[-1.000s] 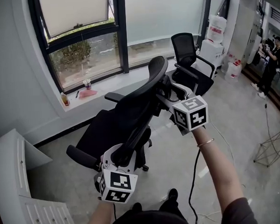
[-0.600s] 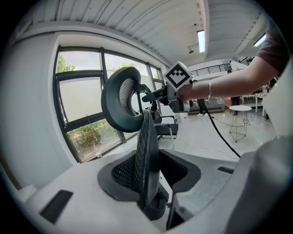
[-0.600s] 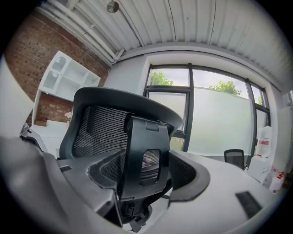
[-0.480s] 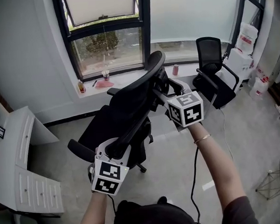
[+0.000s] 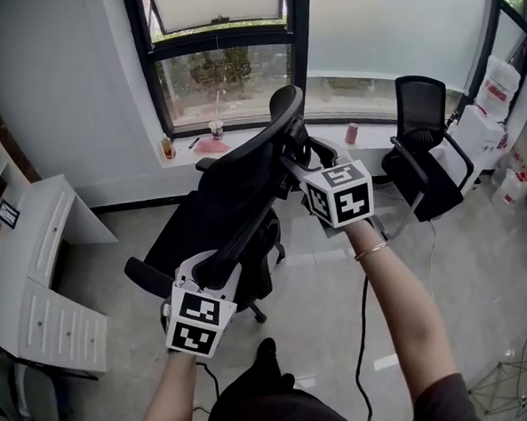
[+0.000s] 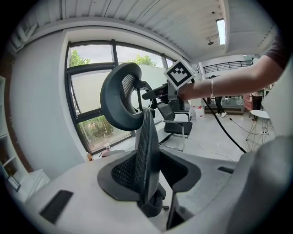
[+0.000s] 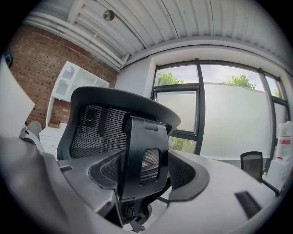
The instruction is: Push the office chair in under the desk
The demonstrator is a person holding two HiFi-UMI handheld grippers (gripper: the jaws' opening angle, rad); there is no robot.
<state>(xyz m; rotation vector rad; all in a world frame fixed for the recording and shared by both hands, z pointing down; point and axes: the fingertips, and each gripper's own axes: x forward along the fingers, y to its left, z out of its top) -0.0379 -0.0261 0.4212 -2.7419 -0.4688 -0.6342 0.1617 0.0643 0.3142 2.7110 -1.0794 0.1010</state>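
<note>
1. Gripping the office chair (image 5: 219, 212) on the floor (image 5: 328, 321) mid-room, the left gripper (image 5: 212, 272) clamps its backrest edge (image 6: 146, 155) and the right gripper (image 5: 298, 165) its headrest bracket (image 7: 144, 155).
2. Risk: the chair could swivel and wrench free before reaching the desk (image 5: 36, 241), well apart at left.

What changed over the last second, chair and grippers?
The person has turned left with the office chair, toward the white desk; the desk shows more fully, and the second chair slid right in the head view. Nothing taken or released: the left gripper still clamps the backrest edge, the right gripper the headrest bracket.
</note>
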